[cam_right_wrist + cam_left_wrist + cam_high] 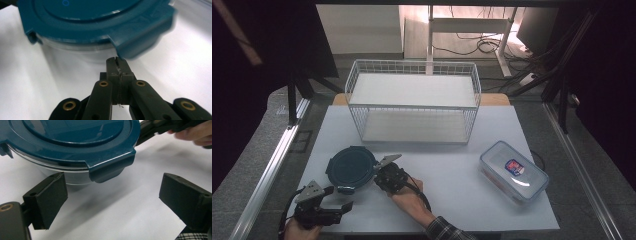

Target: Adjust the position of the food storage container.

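Round container (350,168) sits just beyond the open left fingers (47,200) and closed right fingers (117,67).

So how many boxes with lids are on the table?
2. A round container with a dark teal lid sits near the front left, between the two grippers. A clear rectangular box with a clear lid sits on the right side of the white table.

High view looks forward and down over the whole white surface (452,175) from the person's side. Both gripper views sit low, very close, facing the round blue-lidded container (351,168) (75,142) (95,22) from different sides, shared with the high view.
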